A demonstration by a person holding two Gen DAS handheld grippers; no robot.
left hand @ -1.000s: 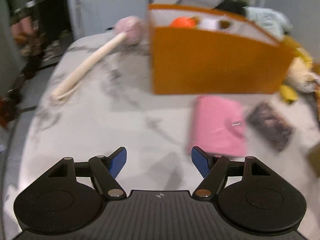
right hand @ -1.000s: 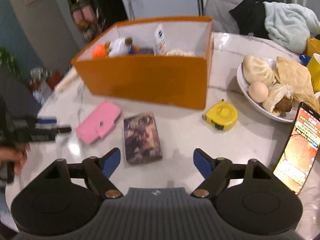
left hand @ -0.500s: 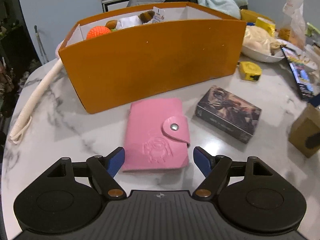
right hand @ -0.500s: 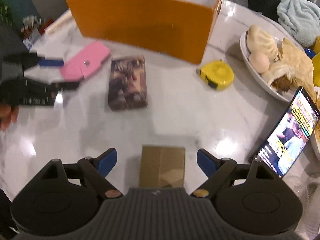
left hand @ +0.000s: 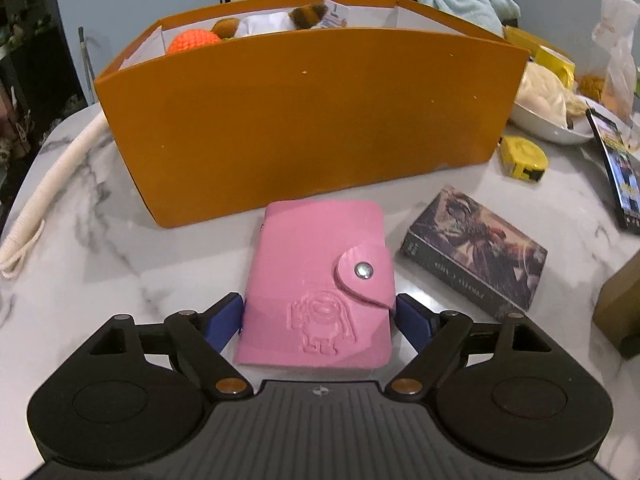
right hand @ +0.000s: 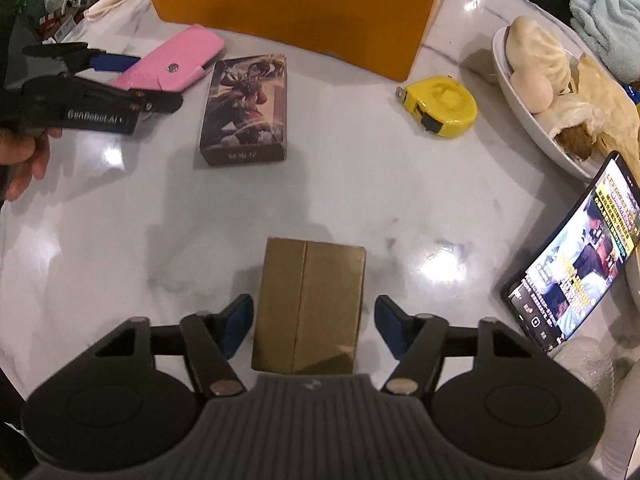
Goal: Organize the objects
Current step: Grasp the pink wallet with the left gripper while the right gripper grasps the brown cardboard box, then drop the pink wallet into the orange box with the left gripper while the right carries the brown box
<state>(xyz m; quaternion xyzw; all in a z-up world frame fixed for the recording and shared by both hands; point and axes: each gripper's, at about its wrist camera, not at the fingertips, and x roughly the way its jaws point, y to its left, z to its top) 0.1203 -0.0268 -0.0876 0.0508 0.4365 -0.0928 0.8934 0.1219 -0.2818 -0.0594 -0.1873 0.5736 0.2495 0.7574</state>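
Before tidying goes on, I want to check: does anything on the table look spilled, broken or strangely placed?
Nothing looks spilled or damaged. The pink wallet, picture box, brown carton and yellow tape measure lie loose outside the orange box.

A white bowl (right hand: pixel 516 116) of steamed buns and an egg sits far beyond the right fingers, off to their right, on the marble counter (right hand: pixel 120 240). A phone (right hand: pixel 576 264) with a lit screen leans just right of them. A pale blue towel (right hand: pixel 604 20) lies farther back.
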